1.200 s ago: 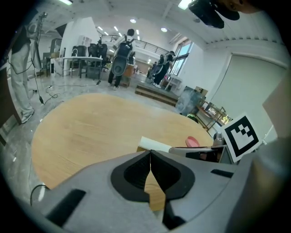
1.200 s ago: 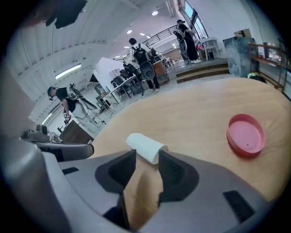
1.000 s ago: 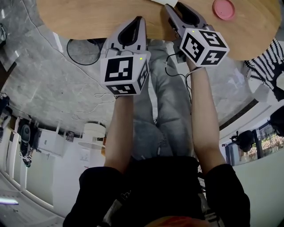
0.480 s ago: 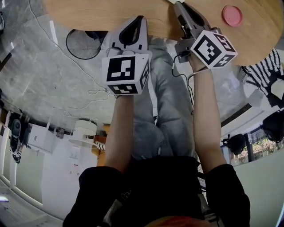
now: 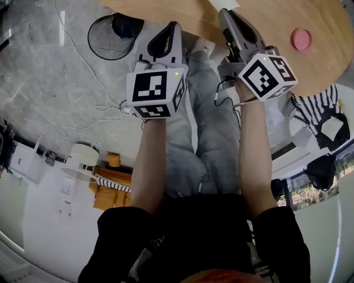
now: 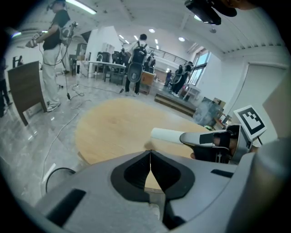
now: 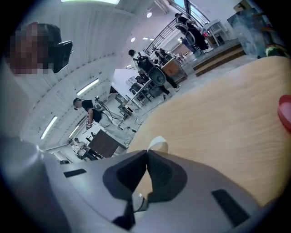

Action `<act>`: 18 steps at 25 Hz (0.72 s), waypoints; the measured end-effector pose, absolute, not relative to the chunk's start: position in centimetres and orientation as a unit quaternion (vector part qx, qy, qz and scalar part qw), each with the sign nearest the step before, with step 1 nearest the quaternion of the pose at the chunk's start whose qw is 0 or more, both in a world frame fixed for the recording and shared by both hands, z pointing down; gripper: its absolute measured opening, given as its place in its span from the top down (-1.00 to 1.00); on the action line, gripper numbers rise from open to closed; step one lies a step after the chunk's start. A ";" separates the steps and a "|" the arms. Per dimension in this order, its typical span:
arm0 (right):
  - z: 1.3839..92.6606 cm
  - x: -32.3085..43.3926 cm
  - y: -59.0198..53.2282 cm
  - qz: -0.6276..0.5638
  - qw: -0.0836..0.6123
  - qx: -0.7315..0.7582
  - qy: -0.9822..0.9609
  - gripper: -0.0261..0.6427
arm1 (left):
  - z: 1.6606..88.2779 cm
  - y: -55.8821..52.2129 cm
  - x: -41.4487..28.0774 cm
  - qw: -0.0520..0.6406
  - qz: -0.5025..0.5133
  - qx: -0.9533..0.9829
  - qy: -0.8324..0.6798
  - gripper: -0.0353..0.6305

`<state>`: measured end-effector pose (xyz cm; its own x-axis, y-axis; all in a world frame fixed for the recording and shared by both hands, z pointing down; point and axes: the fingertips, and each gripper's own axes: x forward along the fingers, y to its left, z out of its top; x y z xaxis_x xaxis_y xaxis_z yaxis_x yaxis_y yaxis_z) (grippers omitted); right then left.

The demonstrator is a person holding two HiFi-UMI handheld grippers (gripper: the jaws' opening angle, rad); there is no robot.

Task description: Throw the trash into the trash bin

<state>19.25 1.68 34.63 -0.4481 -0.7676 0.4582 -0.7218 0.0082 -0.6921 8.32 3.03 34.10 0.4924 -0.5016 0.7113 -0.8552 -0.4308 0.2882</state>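
Note:
My right gripper (image 5: 225, 12) is shut on a piece of white paper (image 5: 224, 4) above the near edge of the round wooden table (image 5: 182, 16). In the right gripper view the paper (image 7: 157, 144) pokes out beyond the closed jaw tips of that gripper (image 7: 146, 152). From the left gripper view it reads as a white roll (image 6: 166, 135) held by the other gripper. My left gripper (image 5: 171, 25) is shut with nothing in it, its jaws (image 6: 150, 152) meeting over the table edge. A dark round bin (image 5: 113, 36) stands on the floor to the left of the table.
A pink disc (image 5: 301, 38) lies on the table at the right. Cables (image 5: 105, 110) trail over the grey floor on the left. A striped cloth (image 5: 321, 113) lies at the right. The person's jeans-clad legs (image 5: 204, 110) are below the grippers. People stand far off in the hall.
The right gripper has come back from the table with the white paper in its jaws. Both grippers have shifted, the table edge has slid up the view, and more of the bin shows.

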 end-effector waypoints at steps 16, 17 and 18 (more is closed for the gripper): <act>33.9 -0.5 1.9 -0.451 -0.098 -0.331 0.823 0.89 | 34.0 7.1 -10.1 0.355 0.221 0.674 -0.609 0.86; 34.2 -1.6 2.0 -0.448 -0.109 -0.319 0.828 0.89 | 34.3 7.5 -11.1 0.360 0.216 0.664 -0.619 0.86; 34.5 -2.7 2.1 -0.445 -0.119 -0.307 0.833 0.88 | 34.5 7.8 -12.0 0.364 0.212 0.655 -0.628 0.86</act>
<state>-2.69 2.13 34.52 -0.7828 -0.4061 0.4715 -0.6177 0.4157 -0.6675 -12.04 7.79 34.48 0.1224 -0.6673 0.7346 -0.9761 0.0529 0.2107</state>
